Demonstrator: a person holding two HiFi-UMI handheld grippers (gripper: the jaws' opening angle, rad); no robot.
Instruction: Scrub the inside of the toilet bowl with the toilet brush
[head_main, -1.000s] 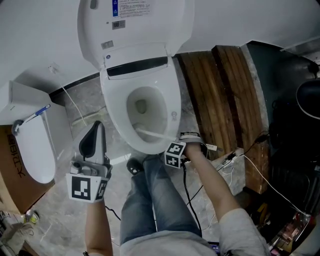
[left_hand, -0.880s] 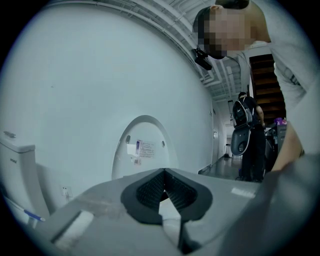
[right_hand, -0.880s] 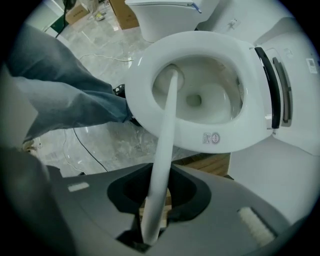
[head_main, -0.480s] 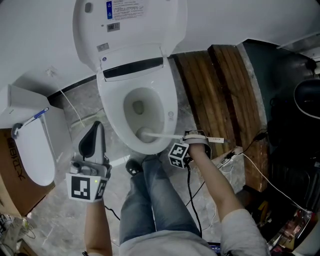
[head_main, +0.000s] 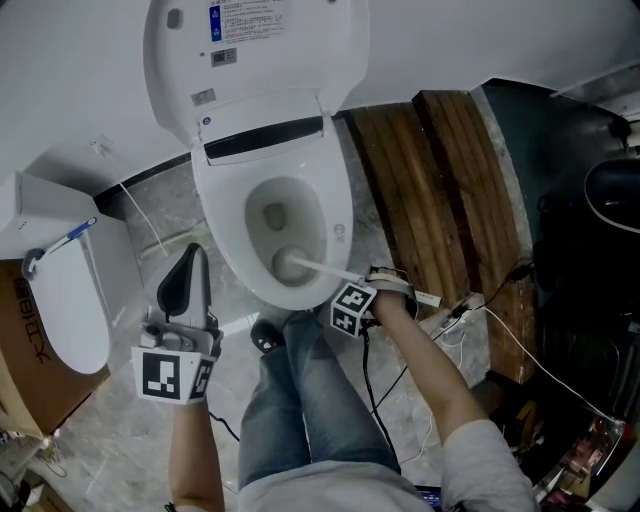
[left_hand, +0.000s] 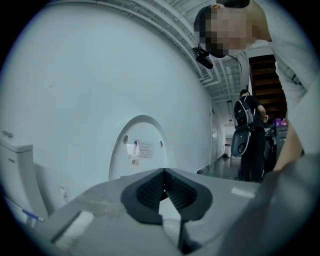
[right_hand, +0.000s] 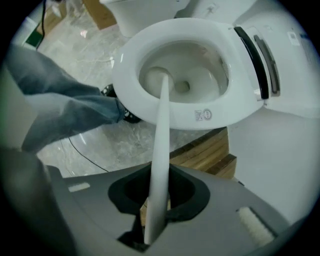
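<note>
- The right gripper (head_main: 372, 292) (right_hand: 155, 200) is clamped on the long white plastic handle of the toilet brush (head_main: 325, 271) (right_hand: 161, 125); the two black-padded jaws press the handle from either side near its outer end.
- From that grip the handle runs left and away over the near rim of the white ceramic toilet bowl (head_main: 222, 235) (right_hand: 131, 97) and slopes down inside it.
- The brush's head sits against the near inner wall of the bowl, on the near side of the drain opening, which lies farther in.
- The left gripper (head_main: 187, 278) (left_hand: 165, 192) is held to the left of the toilet, well apart from the bowl. Its jaws are closed tip to tip, with nothing between the ribbed black pads.
- In the left gripper view those jaws point toward the raised white toilet lid (head_main: 262, 55) (left_hand: 142, 147), which stands upright against the white wall.
- A leg in blue jeans (head_main: 300, 400) stands just beside the bowl's near end, on the grey marbled floor (head_main: 160, 215).
- Brown wooden planks (head_main: 430, 190) lie on the floor to the right of the toilet.
</note>
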